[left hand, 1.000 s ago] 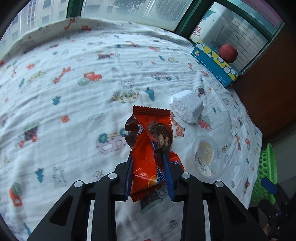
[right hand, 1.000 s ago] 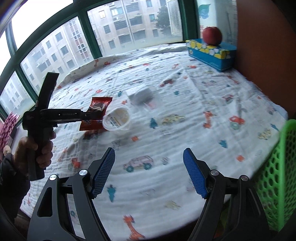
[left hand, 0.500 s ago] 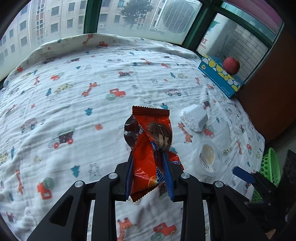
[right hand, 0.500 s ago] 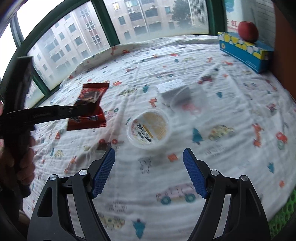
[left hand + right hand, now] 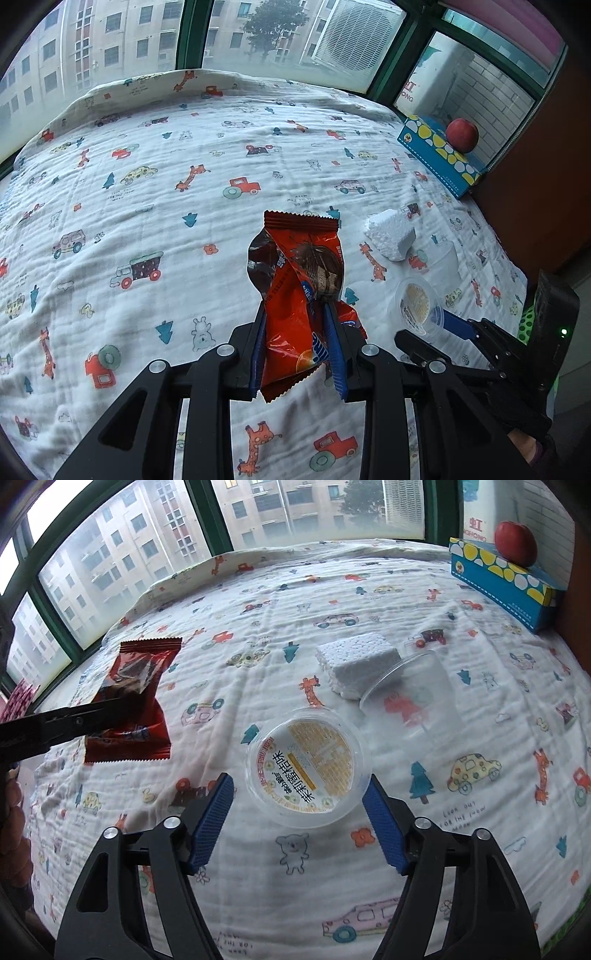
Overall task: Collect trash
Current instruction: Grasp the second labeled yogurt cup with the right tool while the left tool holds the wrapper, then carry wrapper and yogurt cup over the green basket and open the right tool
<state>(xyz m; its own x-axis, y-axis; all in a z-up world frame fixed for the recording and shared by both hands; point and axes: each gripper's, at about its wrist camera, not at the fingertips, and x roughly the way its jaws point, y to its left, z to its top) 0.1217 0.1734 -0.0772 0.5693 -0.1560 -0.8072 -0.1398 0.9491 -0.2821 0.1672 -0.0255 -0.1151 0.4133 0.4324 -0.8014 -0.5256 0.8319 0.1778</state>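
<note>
My left gripper [image 5: 297, 314] is shut on a red snack wrapper [image 5: 299, 280] and holds it above the patterned cloth; the wrapper also shows in the right wrist view [image 5: 129, 701]. My right gripper [image 5: 301, 786] is open, its blue pads on either side of a round clear plastic tub with a yellow label [image 5: 308, 766], close to it but apart. The tub also shows in the left wrist view [image 5: 417, 306]. A white foam block [image 5: 356, 668] and a clear plastic cup on its side [image 5: 413, 698] lie just beyond the tub.
A blue and yellow box [image 5: 506, 579] with a red apple [image 5: 515, 539] on it stands at the far right by the window. A green mesh basket [image 5: 526, 321] peeks out at the table's right edge. A brown wall [image 5: 535, 184] borders the right side.
My right gripper has moved forward and down until the tub sits between its open pads. My left gripper has lifted and pulled back a little with the wrapper.
</note>
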